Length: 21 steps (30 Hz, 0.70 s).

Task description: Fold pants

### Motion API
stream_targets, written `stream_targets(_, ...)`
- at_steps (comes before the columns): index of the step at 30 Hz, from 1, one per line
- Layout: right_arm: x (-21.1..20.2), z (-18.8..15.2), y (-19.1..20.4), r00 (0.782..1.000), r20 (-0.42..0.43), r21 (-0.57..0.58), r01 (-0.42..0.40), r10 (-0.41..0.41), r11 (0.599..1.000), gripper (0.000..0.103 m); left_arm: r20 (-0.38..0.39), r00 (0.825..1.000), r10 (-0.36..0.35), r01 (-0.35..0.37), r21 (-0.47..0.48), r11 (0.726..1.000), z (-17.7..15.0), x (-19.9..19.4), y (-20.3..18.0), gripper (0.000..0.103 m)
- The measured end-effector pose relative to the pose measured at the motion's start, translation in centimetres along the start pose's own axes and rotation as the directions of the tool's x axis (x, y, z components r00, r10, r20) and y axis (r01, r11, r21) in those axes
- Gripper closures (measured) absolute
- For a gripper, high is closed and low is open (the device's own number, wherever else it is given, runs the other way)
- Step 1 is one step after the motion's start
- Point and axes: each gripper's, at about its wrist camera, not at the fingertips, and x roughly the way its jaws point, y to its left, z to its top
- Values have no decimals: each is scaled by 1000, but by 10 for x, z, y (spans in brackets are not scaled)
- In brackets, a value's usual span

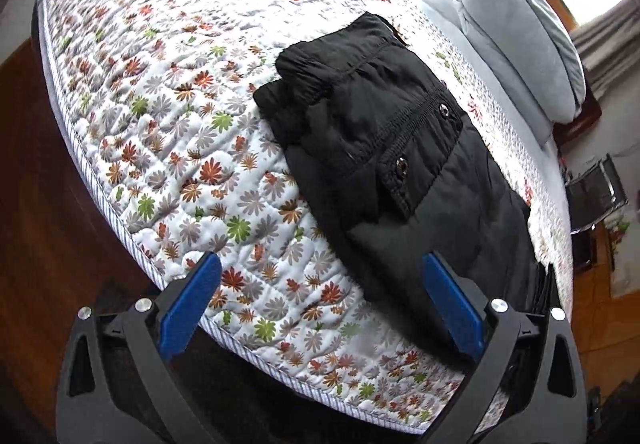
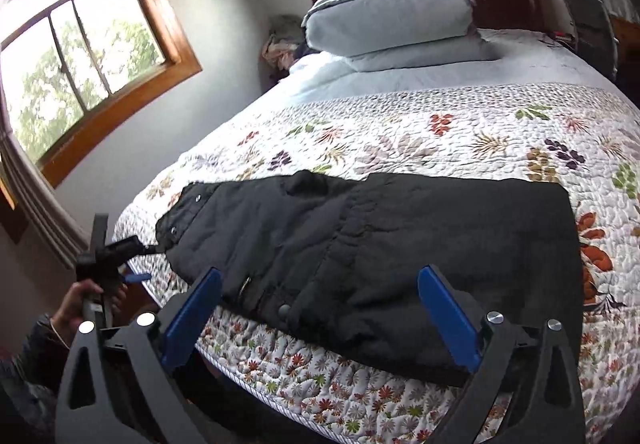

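Black pants [image 1: 384,148] lie folded on the floral quilt near the bed's edge, the waistband with two metal snaps uppermost. They also show in the right wrist view [image 2: 380,256], lying flat across the bed. My left gripper [image 1: 320,268] is open and empty, hovering above the bed edge with its right finger over the pants' near end. My right gripper [image 2: 320,284] is open and empty, just above the pants' near edge. The left gripper [image 2: 136,262] shows in the right wrist view at the pants' left end, held by a hand.
The floral quilt [image 2: 440,132] covers the bed. Grey pillows [image 2: 388,4] are stacked at the headboard, also in the left wrist view [image 1: 520,44]. Wooden floor [image 1: 48,244] lies beside the bed. A window [image 2: 80,56] is in the left wall.
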Motion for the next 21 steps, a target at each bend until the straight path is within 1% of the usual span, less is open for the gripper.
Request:
stream_targets(1, -7, 4, -10, 1000, 12, 34, 21, -21, 999, 4, -5, 999, -40, 40, -32, 999, 4, 0, 6, 3)
stream_targets(3, -17, 8, -27, 997, 30, 86, 68, -71, 994, 4, -10, 996, -92, 91, -84, 992, 10, 2, 13, 3)
stream_targets(5, -24, 10, -46, 992, 38, 142, 110, -117, 984, 4, -7, 990, -144, 142, -117, 983, 16, 6, 17, 3)
stream_targets(7, -30, 8, -64, 989, 42, 206, 127, -139, 970, 4, -10, 986, -167, 164, -137, 977, 22, 11, 17, 3)
stream_targets(10, -36, 5, -82, 988, 54, 280, 125, -145, 952, 4, -12, 984, -176, 171, -188, 967, 23, 18, 17, 3)
stream_targets(11, -37, 4, -86, 987, 52, 290, 131, -152, 948, 4, -9, 983, -184, 178, -208, 962, 21, 19, 18, 3)
stream_targets(12, -38, 3, -88, 986, 48, 294, 140, -161, 946, 4, -1, 979, -206, 201, -218, 955, 18, 19, 14, 3)
stream_targets(14, -37, 3, -89, 983, 40, 283, 159, -177, 946, 4, 8, 960, -279, 275, -196, 941, 16, 15, 8, 3)
stream_targets(15, -36, 2, -89, 983, 40, 278, 163, -181, 947, 4, 8, 955, -296, 293, -182, 939, 16, 14, 5, 3)
stream_targets(17, -34, 2, -87, 982, 37, 275, 168, -185, 947, 4, 3, 959, -285, 281, -182, 942, 16, 18, 4, 3)
stream_targets(18, -33, 3, -86, 982, 35, 276, 169, -186, 946, 4, 0, 958, -286, 280, -195, 940, 16, 21, 5, 3)
stream_targets(21, -29, 4, -81, 982, 28, 258, 173, -186, 951, 4, 21, 946, -324, 320, -233, 918, 14, 25, 9, 4)
